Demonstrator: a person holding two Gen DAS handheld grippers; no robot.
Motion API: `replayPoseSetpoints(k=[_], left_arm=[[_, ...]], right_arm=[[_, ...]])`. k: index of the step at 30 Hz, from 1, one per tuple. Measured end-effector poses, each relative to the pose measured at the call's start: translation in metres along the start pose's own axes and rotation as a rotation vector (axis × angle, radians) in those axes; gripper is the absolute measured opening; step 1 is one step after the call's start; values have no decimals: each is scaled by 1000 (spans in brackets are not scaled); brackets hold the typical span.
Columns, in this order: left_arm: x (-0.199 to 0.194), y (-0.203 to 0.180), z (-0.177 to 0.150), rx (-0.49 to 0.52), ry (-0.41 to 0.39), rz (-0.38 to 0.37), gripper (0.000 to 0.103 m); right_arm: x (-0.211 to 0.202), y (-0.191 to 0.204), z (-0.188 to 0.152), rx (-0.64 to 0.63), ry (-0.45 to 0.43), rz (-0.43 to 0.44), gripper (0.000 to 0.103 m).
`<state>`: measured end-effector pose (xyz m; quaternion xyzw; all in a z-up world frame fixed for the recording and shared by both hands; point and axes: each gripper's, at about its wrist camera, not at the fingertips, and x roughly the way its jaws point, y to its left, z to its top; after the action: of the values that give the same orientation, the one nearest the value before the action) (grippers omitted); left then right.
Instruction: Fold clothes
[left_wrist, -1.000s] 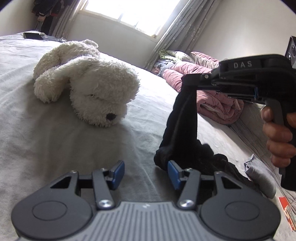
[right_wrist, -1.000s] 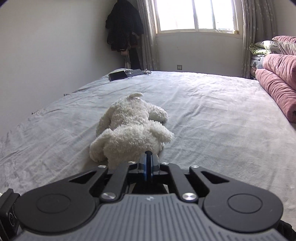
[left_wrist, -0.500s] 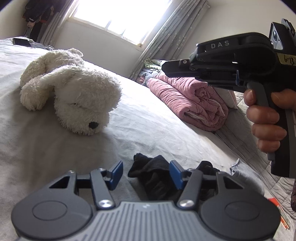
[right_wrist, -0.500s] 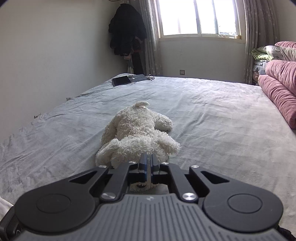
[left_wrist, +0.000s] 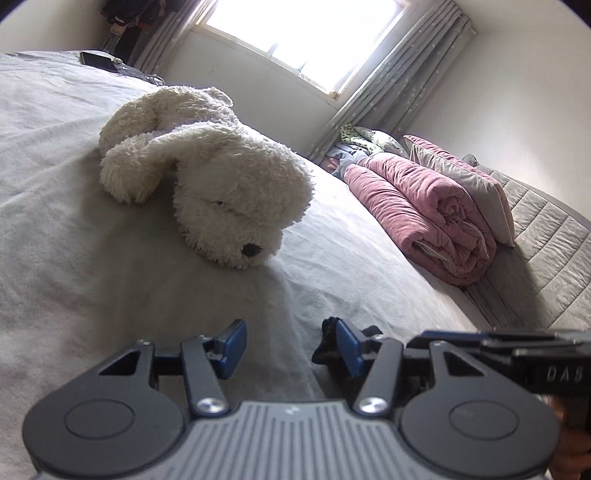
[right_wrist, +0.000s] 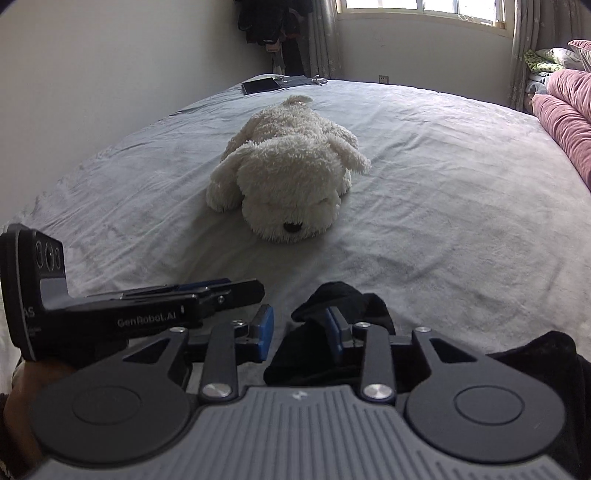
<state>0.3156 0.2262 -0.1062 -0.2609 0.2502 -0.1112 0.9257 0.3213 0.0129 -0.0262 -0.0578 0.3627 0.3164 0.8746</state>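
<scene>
A black garment (right_wrist: 332, 299) lies crumpled on the grey bed sheet (right_wrist: 443, 206), right at my grippers. In the left wrist view only a small edge of it (left_wrist: 327, 347) shows beside my right-hand pad. My right gripper (right_wrist: 298, 330) is open, low over the garment, with the cloth lying around its right finger. My left gripper (left_wrist: 288, 347) is open and empty just left of the garment; its body also shows in the right wrist view (right_wrist: 155, 302). The right gripper's body shows at the left wrist view's right edge (left_wrist: 517, 354).
A white plush dog (right_wrist: 291, 177) lies on the sheet just beyond the garment. A rolled pink duvet (left_wrist: 424, 210) and a pillow (left_wrist: 465, 184) lie along the right side. A tablet (right_wrist: 260, 85) rests at the bed's far end.
The right gripper held the black garment up, shut, then let it drop onto the sheet, came down low and opened. The left gripper stayed open.
</scene>
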Motion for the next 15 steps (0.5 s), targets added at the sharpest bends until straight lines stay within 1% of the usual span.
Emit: replayPoseSetpoints(k=[5,7,11,13,14,15], left_arm=[[-1,3,0,-19,-1,6,54],[0,3,0,-22,1,8,54],[0,3,-1,-24,2,7,54],[0,3,-1,-23,3,5,54],[0,2,-1,-22,3,4,54],[0,2,-1,-21,4,3,54]], right_arm=[[4,5,-17,29,35,37,36],[11,10,-21,20,56,39,36],[30,18,-29,-1,84,4,36],[38,20,-31,-48,73,-56,34],[40,21,-32,-75,68,-96,11],[41,19,-31,-90,63,-129,0]])
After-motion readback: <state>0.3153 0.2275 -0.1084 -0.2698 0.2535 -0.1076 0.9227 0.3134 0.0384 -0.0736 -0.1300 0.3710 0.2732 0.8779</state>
